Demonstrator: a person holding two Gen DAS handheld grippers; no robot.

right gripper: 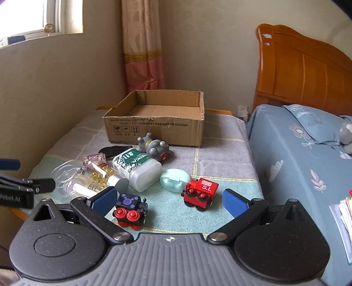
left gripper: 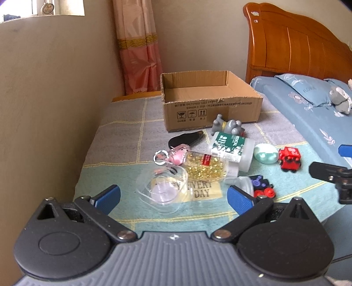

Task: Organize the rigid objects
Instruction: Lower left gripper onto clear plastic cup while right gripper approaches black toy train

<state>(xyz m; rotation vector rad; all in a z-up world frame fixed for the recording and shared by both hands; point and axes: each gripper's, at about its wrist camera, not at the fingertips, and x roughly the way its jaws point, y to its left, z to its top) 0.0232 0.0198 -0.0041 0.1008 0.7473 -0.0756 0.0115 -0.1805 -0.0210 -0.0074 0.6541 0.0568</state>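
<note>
Both hand-held grippers, left [left gripper: 173,198] and right [right gripper: 169,201], gape released; the clear plastic cup [left gripper: 161,189] ahead of the left could slip or crush if clenched

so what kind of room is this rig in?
Most likely a home bedroom. A bed with a wooden headboard and a blue floral pillow stands beside the cloth-covered table, and a pink curtain hangs in the corner by a window.
</note>
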